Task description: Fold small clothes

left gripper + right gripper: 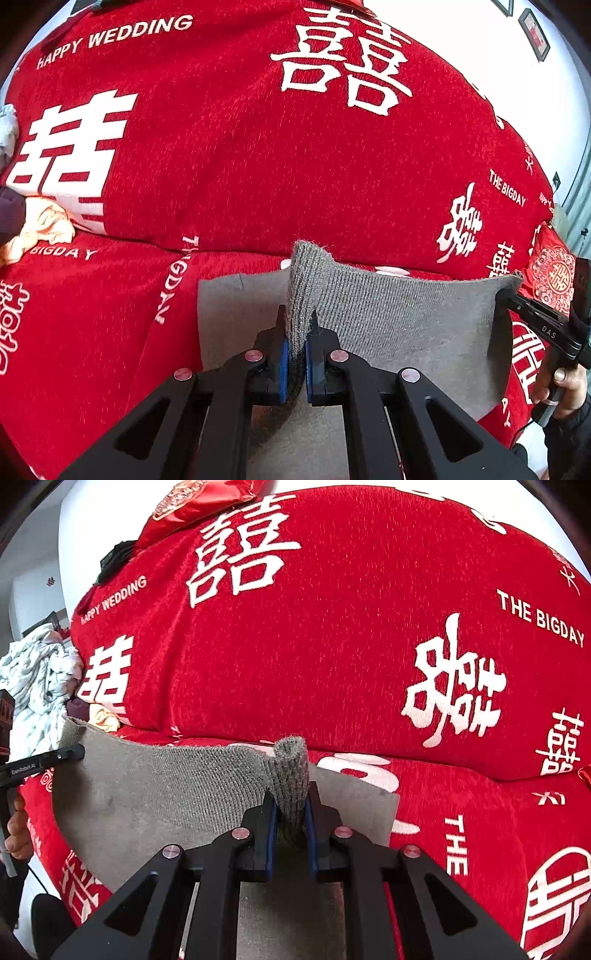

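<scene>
Both grippers, left [295, 354] & right [291, 823], w/ jaws clenched on opposite ends of the grey ribbed knit garment [399, 317] lifted over the red wedding-print sofa cover [240, 166]; thick bunched fabric may slip out, skewing the fold.

Grey ribbed knit garment [399, 314], stretched taut between my tongs, its two corners pinched, above the red blanket [240, 155].

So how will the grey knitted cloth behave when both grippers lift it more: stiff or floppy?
Probably floppy: the grey knitted cloth sags between the left gripper and the right gripper. It bunches inside each pinch, so it seems soft and light. The ribbed knit probably resists slipping.
</scene>
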{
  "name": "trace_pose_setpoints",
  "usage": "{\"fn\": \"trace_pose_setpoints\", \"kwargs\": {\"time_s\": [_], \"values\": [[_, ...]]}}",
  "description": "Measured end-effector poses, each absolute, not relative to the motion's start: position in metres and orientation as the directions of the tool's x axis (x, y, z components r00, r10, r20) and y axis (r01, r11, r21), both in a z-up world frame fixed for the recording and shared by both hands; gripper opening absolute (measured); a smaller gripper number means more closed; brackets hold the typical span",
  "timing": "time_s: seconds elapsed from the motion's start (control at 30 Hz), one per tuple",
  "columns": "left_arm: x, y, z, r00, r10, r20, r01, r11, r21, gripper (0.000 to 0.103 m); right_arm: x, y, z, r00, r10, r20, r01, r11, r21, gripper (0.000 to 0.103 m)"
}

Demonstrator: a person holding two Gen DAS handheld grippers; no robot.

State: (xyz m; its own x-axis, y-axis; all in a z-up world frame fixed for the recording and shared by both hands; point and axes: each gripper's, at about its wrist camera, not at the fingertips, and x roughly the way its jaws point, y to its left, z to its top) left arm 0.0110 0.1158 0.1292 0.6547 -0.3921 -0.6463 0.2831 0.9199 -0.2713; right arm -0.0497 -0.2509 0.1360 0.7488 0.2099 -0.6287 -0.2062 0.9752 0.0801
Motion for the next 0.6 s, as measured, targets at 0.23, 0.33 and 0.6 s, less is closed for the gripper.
{"fn": "trace_pose_setpoints", "kwargs": {"time_s": [0.23, 0.33, 0.6], "values": [[0.049, 0.1, 0.118, 0.632, -0.362, -0.685, 0.26, 0.932, -0.252, 0.008, -0.009, -0.258, 0.121, 0.713, 0.212, -0.669, -0.172, 0.977, 0.126, 0.014], [0.068, 0.096, 0.109, 0.618, -0.344, -0.707, 0.246, 0.939, -0.241, 0.007, 0.011, -0.258, 0.111, 0.695, 0.206, -0.689, -0.162, 0.978, 0.128, 0.014], [0.114, 0.084, 0.079, 0.572, -0.316, -0.757, 0.214, 0.948, -0.235, 0.008, 0.055, -0.258, 0.08, 0.655, 0.183, -0.733, -0.128, 0.983, 0.131, 0.014]]}}
